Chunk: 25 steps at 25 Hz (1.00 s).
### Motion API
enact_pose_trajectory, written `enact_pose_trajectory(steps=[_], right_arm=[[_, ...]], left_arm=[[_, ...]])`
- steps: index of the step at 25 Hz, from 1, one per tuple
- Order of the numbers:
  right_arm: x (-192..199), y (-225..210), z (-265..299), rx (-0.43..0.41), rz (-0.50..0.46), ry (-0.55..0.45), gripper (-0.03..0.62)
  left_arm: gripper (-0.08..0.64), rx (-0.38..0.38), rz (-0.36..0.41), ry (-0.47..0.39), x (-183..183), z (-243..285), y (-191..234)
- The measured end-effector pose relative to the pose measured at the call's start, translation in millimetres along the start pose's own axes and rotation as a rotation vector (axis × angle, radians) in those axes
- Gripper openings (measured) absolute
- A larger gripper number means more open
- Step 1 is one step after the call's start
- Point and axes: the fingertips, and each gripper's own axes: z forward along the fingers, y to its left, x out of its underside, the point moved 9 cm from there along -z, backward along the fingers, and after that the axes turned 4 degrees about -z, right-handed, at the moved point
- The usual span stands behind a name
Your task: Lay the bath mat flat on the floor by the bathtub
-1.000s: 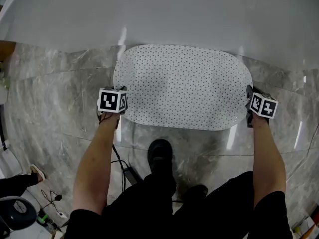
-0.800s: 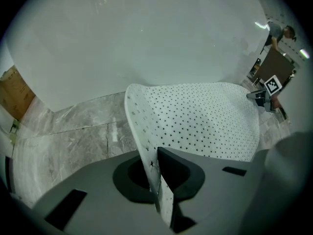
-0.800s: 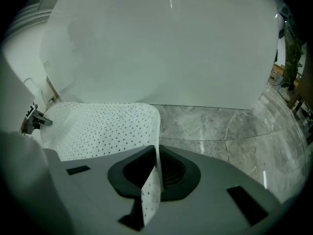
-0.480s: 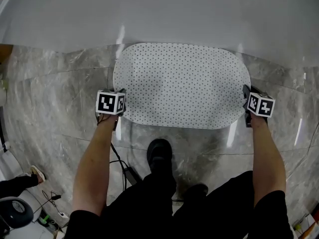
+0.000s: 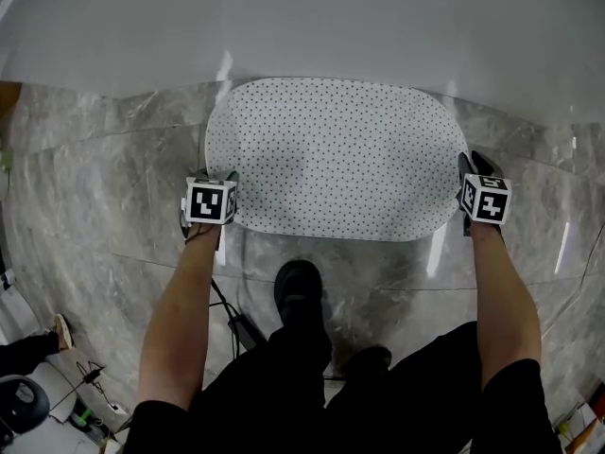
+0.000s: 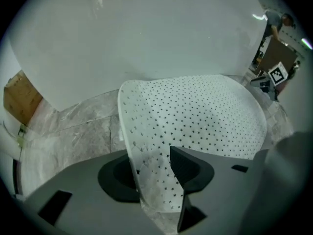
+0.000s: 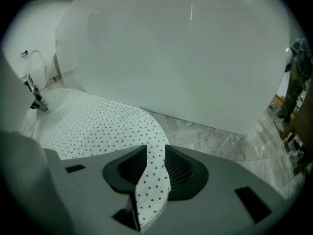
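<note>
The white bath mat (image 5: 336, 159) with small dark dots lies spread on the marble floor (image 5: 113, 178), its far edge against the white bathtub (image 5: 302, 26). My left gripper (image 5: 230, 182) is at the mat's near left corner. My right gripper (image 5: 470, 166) is at its right end. In the left gripper view the mat's corner (image 6: 156, 180) stands up between the jaws of the left gripper (image 6: 156, 173), which are opening, with a gap beside the left pad. In the right gripper view a strip of mat (image 7: 152, 180) runs loosely between the opening jaws of the right gripper (image 7: 155, 168).
My black shoe (image 5: 301, 287) stands just short of the mat's near edge. A cable and power block (image 5: 248, 329) lie on the floor by my left leg. A brown wooden panel (image 6: 19, 97) is at the far left. A person (image 6: 279, 21) stands in the far background.
The mat and both grippers have shifted a little left and toward me. The mat's left end now reaches farther left along the tub.
</note>
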Motion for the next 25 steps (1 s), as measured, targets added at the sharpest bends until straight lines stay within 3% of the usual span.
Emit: enact_pose_trajectory(steps=[5,10,12,16,25], right_arm=[[11,22,1,-0.082,-0.123,0.043,0.127],[31,47,7,-0.239,-0.222,0.146,0.127],[39,52,7,-0.260,-0.280,0.170,0.127],[56,55,6,-0.286,-0.324,0.209,0.127],[57,59,0,-0.302,-0.342,0.210,0.124]], left_arm=[[0.201,-0.073,-0.047,-0.025,9,-10,4],[0.201,-0.037,-0.061,-0.039,17,-5,-7],[0.201,-0.059,-0.035,-0.047,20,-3,-13],[0.207,-0.180,0.013,-0.060,20,-10,-10],[0.209,-0.281,-0.023,-0.106,26,-21,0]])
